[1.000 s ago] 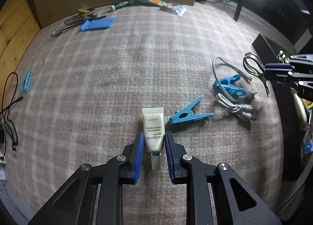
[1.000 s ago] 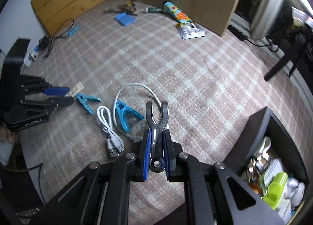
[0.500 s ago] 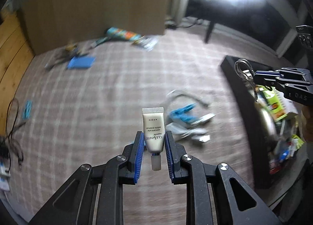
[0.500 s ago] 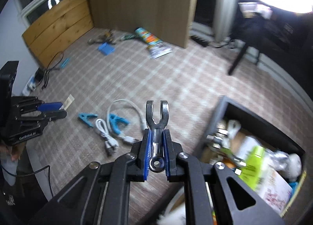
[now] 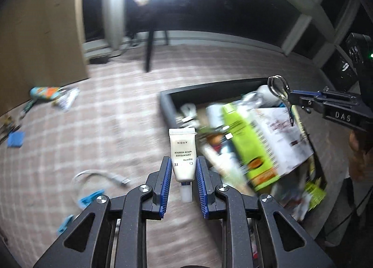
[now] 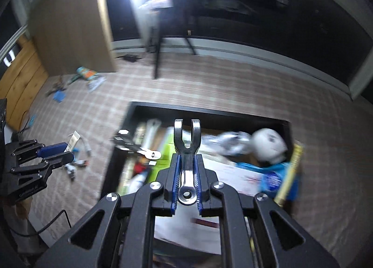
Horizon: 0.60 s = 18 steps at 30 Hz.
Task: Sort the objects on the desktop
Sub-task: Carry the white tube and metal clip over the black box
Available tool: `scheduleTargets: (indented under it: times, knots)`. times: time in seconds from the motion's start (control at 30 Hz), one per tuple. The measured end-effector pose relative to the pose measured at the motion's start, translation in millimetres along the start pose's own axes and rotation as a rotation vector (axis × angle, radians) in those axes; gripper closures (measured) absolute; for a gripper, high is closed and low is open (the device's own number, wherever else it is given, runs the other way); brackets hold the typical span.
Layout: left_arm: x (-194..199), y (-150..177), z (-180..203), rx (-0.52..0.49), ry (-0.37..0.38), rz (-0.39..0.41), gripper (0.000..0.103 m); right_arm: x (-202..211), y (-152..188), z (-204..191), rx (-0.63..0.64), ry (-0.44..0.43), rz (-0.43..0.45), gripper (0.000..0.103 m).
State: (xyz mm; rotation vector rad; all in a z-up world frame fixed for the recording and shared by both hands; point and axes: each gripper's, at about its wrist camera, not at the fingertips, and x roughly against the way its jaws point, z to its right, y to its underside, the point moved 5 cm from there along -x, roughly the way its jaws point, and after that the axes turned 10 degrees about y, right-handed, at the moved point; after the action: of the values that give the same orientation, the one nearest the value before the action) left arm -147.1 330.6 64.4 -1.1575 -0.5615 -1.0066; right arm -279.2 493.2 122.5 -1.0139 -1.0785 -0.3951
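Note:
My left gripper (image 5: 182, 170) is shut on a small beige Avon cream tube (image 5: 182, 151), held in the air just left of a black storage box (image 5: 166, 104). My right gripper (image 6: 187, 172) is shut on a metal clip (image 6: 187, 142) and holds it above the same black box (image 6: 205, 110), which is full of mixed items. The right gripper also shows in the left wrist view (image 5: 300, 99) over the box's far side. The left gripper shows in the right wrist view (image 6: 57, 152) with the tube (image 6: 72, 141), left of the box.
On the checked cloth lie a white USB cable (image 5: 98, 174) and blue clothes pegs (image 5: 89, 198). Farther off are a colourful tube (image 5: 45, 93) and a blue card (image 5: 15, 139). Inside the box are a green bottle (image 5: 247, 142) and a white round-headed doll (image 6: 270, 144).
Both grippers have swung right and up, away from the cable and pegs and towards the black box. The right gripper now hangs over the box. Each keeps its hold.

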Motion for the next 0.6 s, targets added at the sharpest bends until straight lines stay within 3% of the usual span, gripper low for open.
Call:
scheduleTargets:
  times: [0.1,0.4,0.43,0.47,0.5,0.53,0.6]
  knots:
    - [-15,-13,24,-0.023,0.03,-0.011,0.083,-1,3,20,-0.017,0.026,-0.004,0.091]
    - [-38,-33,59,-0.079,0.026,-0.025,0.082,-5,1,55,-0.047,0.063,-0.011,0.091]
    - [-41,-34,62,-0.088,0.027,-0.03,0.078,-6,1,57,-0.044,0.066,-0.013,0.091]
    - [-43,-35,64,-0.09,0.022,-0.037,0.058,-6,0,57,-0.04,0.066,-0.01,0.091]
    - [-45,-35,65,-0.09,0.013,-0.042,0.048,-6,-1,58,-0.033,0.066,-0.008,0.088]
    - [-44,-37,67,-0.095,0.014,-0.024,0.041,-5,-1,60,-0.034,0.076,-0.01,0.083]
    - [-42,-38,69,-0.105,0.008,-0.014,0.043,-2,-3,64,-0.049,0.089,0.007,0.059]
